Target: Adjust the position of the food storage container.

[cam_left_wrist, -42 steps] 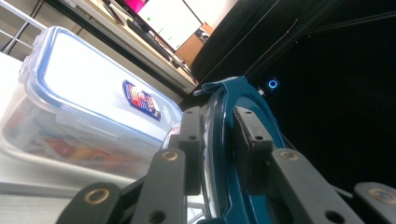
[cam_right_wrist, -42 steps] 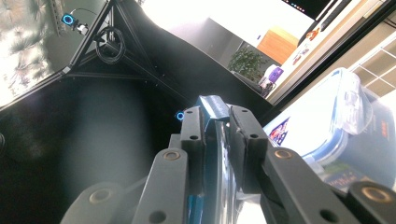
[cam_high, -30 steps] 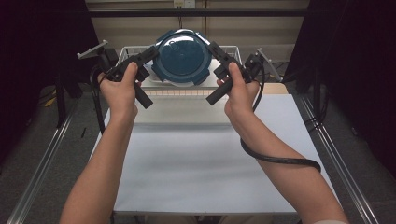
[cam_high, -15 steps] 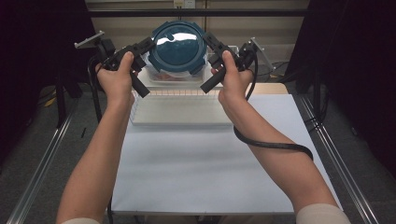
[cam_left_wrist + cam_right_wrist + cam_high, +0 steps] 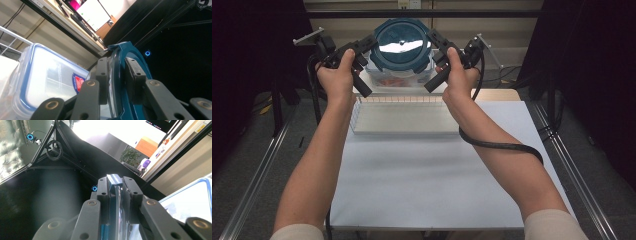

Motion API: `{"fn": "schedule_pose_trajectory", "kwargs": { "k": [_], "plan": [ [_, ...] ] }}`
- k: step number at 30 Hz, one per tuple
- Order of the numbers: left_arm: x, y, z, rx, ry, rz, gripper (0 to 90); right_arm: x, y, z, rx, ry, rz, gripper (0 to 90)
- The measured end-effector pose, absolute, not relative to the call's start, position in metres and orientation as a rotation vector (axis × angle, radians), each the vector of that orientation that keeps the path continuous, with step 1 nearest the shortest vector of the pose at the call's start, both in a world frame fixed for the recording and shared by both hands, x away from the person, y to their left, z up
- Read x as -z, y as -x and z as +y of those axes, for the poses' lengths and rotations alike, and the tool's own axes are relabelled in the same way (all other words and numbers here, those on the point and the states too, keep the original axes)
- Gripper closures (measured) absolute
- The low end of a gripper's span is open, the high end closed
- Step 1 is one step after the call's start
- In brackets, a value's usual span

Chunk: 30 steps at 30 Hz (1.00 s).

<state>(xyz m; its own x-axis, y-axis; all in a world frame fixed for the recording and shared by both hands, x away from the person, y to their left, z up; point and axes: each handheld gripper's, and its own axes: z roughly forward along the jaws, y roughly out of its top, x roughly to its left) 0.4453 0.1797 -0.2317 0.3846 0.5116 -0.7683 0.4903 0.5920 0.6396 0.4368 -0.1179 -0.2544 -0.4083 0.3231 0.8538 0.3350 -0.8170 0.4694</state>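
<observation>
As the lid climbs: the teal lid sits higher and farther back in the high view than it did a second ago, carried between both hands. Half a second ago it was already partway there.
Left gripper: clamped on the lid's left edge. In the left gripper view both pads press the teal rim from either side.
Right gripper: clamped on the opposite edge. In the right gripper view a teal tab pokes up between the fingertips.
Grip: neither pair of jaws has shifted during the lift, so the hold looks settled on both sides.
Lid now: in the air beyond the far end of the table, tipped so its top faces the high camera, with light glaring off it. Whether a bowl hangs under it I cannot tell.
Box: clear, blue-rimmed, with something reddish inside. It sits just under and behind the lid in the high view, and close beside the lid in the left gripper view.
Rack: white, at the far half of the table, nearer the person than the lid and apart from it.
Meaning: I judge this a two-handed carry in mid-travel, lifted clear but not yet set down.
Watch: both hands need to move together, or the lid may twist or slip from one pair of pads.
</observation>
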Motion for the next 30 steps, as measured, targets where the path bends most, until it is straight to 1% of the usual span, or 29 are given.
{"fn": "schedule_pose_trajectory", "kwargs": {
  "k": [16, 22, 24, 28, 30],
  "plan": [
    [0.233, -0.467, 0.183, -0.015, -0.97, 1.274, 74.7, 0.258, -0.457, -0.11, 2.412, 1.739, -0.929, 77.1],
    [0.232, -0.475, 0.182, -0.018, -0.984, 1.283, 74.7, 0.258, -0.466, -0.111, 2.399, 1.767, -0.931, 76.9],
    [0.231, -0.477, 0.182, -0.001, -0.971, 1.298, 74.7, 0.259, -0.468, -0.111, 2.385, 1.778, -0.931, 76.7],
    [0.226, -0.48, 0.183, -0.008, -0.973, 1.296, 75.0, 0.263, -0.473, -0.11, 2.361, 1.805, -0.956, 76.2],
    [0.224, -0.482, 0.182, -0.033, -0.971, 1.294, 75.0, 0.264, -0.475, -0.109, 2.348, 1.815, -0.943, 76.1]
  ]
}}
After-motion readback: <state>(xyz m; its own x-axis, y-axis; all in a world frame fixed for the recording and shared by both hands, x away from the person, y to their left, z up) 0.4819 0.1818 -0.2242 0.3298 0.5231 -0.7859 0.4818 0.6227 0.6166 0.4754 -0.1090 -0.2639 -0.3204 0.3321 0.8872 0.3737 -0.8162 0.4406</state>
